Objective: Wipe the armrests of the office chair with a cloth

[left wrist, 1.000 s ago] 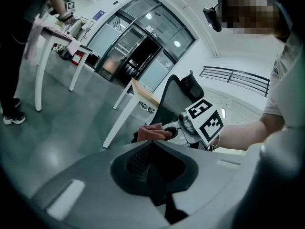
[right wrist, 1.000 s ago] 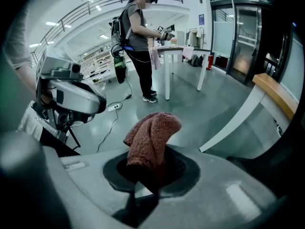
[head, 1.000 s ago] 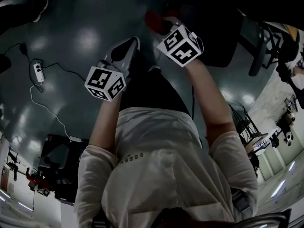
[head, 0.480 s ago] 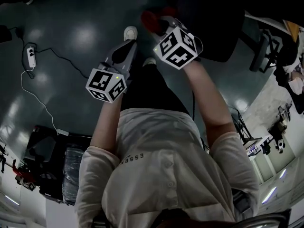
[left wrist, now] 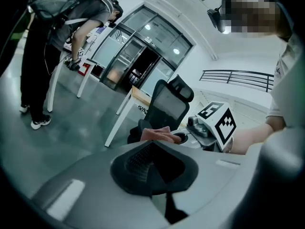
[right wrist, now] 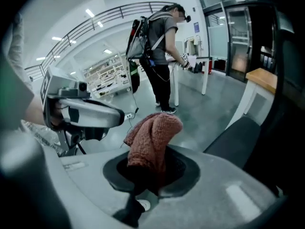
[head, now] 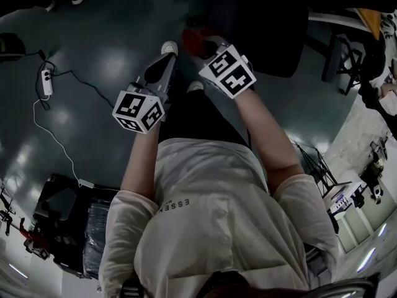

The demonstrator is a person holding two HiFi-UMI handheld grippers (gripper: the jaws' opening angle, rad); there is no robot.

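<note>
My right gripper is shut on a reddish knitted cloth that bunches up out of its jaws. In the head view the cloth shows as a red spot in front of the right gripper, close to the black office chair at the top right. The left gripper is held beside it, a little lower and to the left. In the left gripper view its jaws are shut with nothing in them; the chair's mesh back and headrest stand ahead. No armrest shows clearly.
A power strip with a cable lies on the dark floor at the left. A black case sits lower left. A person with a backpack stands at a white table. A wooden-topped desk is at the right.
The right gripper with the cloth has shifted slightly up and left toward the chair. The view has drifted over the floor, with the power strip now lower. The left gripper holds its place.
</note>
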